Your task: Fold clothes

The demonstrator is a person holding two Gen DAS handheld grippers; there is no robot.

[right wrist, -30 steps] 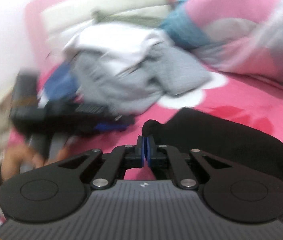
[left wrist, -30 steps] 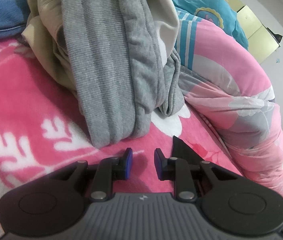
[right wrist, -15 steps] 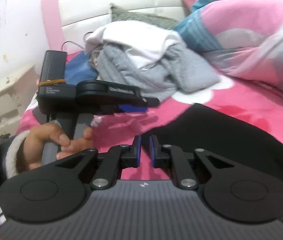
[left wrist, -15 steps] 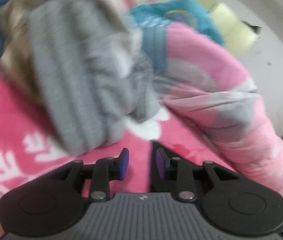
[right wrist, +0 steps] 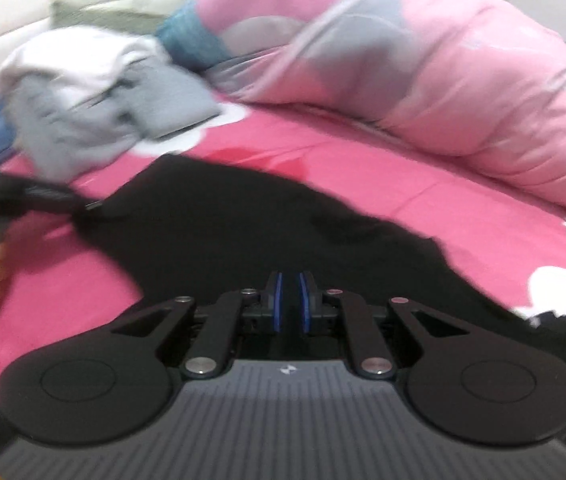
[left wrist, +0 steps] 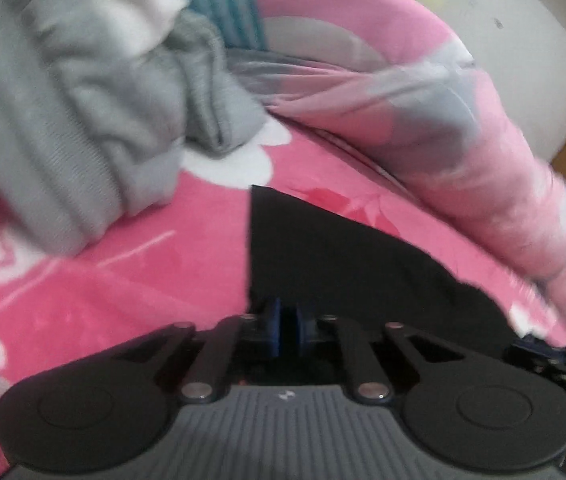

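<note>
1. Now the black cloth [right wrist: 251, 220] is spread flat on the pink bed sheet [right wrist: 463, 208], its long side running between both tongs.
2. Its left edge is being closed on by the left tongs [left wrist: 287, 330].
3. Its near edge is pinched by the right tongs [right wrist: 290, 300].
4. Soft, thin, floppy cloth is seen.

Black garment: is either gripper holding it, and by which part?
Both appear to. The left gripper is closing on the black garment at its left edge; the right gripper is shut on its near edge. Blur hides the contact.
</note>
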